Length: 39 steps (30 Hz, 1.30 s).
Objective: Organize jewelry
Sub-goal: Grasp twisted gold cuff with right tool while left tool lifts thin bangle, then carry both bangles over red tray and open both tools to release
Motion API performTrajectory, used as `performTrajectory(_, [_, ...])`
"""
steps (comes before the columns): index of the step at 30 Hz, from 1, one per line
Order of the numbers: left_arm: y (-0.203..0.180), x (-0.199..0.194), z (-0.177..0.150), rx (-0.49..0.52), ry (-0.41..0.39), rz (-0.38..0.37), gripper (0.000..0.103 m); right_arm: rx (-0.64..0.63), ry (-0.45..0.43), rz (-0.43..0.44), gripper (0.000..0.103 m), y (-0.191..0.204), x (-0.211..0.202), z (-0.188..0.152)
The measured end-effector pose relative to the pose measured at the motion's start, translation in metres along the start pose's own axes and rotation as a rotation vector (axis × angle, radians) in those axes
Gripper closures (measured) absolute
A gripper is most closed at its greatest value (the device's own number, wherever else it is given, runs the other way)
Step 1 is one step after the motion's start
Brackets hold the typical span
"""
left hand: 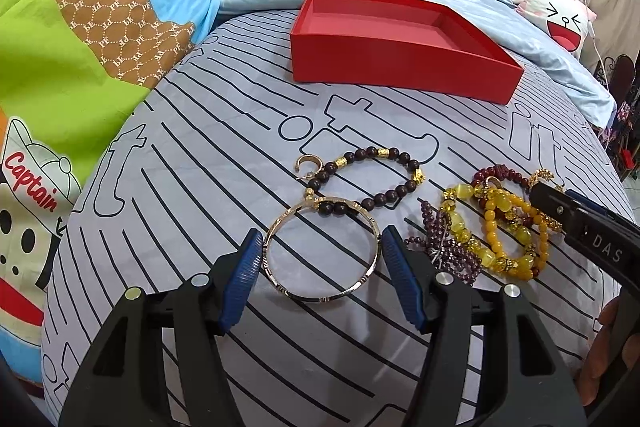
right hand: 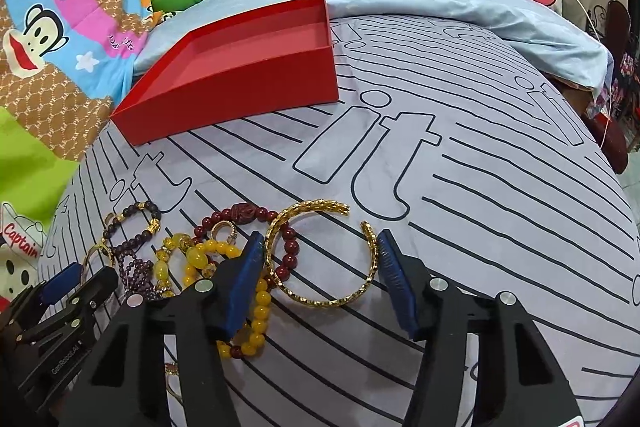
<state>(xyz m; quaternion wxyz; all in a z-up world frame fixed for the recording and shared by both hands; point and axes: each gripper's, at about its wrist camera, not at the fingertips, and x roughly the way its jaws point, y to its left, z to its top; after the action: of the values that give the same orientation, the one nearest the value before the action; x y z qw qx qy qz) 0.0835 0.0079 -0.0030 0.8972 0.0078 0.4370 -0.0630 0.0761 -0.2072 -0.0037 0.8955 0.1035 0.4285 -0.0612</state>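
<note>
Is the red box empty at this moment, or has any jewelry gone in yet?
Empty as far as visible: the red box shows only bare floor in both views; the near wall hides a strip. Bracelets lie on the bedsheet.

Left gripper (left hand: 322,259): matt black plastic arms, ribbed blue pads (left hand: 243,275), shiny metal pivot pins. Right gripper (right hand: 320,275) is the same build. Between the left pads: thin bangle (left hand: 322,251), polished pale metal with engraved notches. Between the right pads: open cuff (right hand: 320,255), bright gold-look metal, twisted rough texture. Just left of the right gripper: glossy yellow beads (right hand: 260,307), translucent-looking, and smooth dark red beads (right hand: 289,247). Beyond the left gripper: dark brown bead bracelet (left hand: 376,183), wood-like with a low sheen, gold spacers. Far ahead: red box (left hand: 400,67), matt card. Bed sheet (right hand: 480,207): soft printed cloth, slight creases.
</note>
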Motion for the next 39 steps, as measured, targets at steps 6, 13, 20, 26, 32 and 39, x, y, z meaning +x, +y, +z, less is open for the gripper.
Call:
performTrajectory(6, [-0.002,-0.008,-0.001,0.006,-0.014,-0.005,0.044,0.0,-0.019,-0.001,0.047,-0.004,-0.013,-0.004])
performTrajectory(13, [-0.002,-0.022,0.006,0.003,-0.039,-0.016,0.044,-0.01,-0.066,0.02,0.047,-0.002,-0.036,0.002])
performTrajectory(20, [0.002,-0.033,0.027,-0.017,-0.067,-0.043,0.044,-0.032,-0.1,0.06,0.047,0.008,-0.049,0.019])
performTrajectory(26, [-0.001,-0.033,0.068,0.009,-0.117,-0.051,0.044,-0.074,-0.131,0.094,0.047,0.021,-0.045,0.053])
performTrajectory(32, [-0.008,-0.018,0.131,0.04,-0.165,-0.073,0.044,-0.088,-0.159,0.127,0.047,0.028,-0.025,0.114])
performTrajectory(39, [-0.021,0.026,0.204,0.096,-0.184,-0.085,0.044,-0.1,-0.147,0.148,0.047,0.039,0.021,0.196])
